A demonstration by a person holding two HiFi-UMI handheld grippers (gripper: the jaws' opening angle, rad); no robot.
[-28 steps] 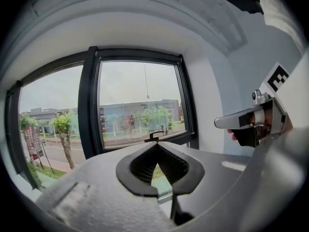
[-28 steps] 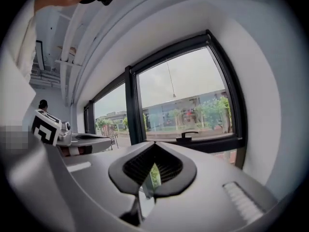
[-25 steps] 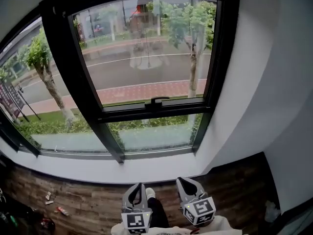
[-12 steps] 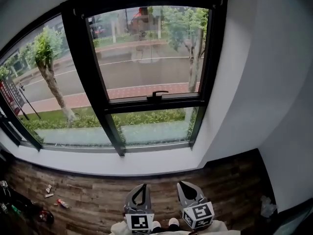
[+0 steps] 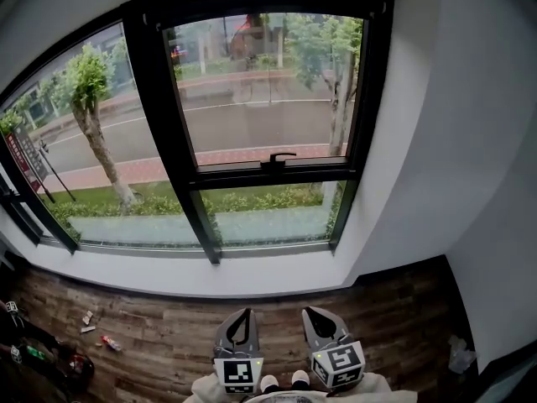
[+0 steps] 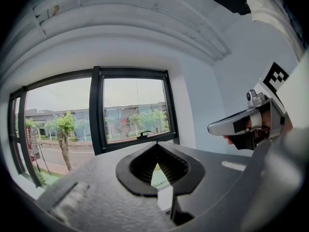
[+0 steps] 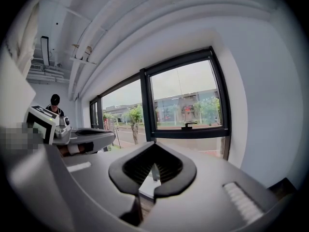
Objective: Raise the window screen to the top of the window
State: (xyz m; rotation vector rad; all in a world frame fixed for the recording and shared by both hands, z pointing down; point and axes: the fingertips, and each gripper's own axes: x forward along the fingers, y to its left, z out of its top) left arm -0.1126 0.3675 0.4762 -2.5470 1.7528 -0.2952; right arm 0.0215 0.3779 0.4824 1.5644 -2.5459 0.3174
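1. The window screen [image 5: 267, 91] is in the right section of the black-framed window [image 5: 159, 124]. The mesh itself is hard to make out.
2. The screen's bottom bar carries a small handle [image 5: 277, 156] and sits about mid-height, not at the top.
3. The left gripper [image 5: 244, 312] is low in the head view, jaws together, nothing between them, well apart from the window.
4. The right gripper [image 5: 311, 310] is just beside it, jaws also closed and empty, pointing toward the window.
5. Wood floor [image 5: 168, 334] lies under both grippers, with small litter [image 5: 107, 342] at the left.
6. White wall [image 5: 436, 141] stands right of the window.
7. A tree [image 5: 92, 99] and a road [image 5: 252, 124] show outside.
8. Another person [image 7: 54, 102] stands far off in the right gripper view.
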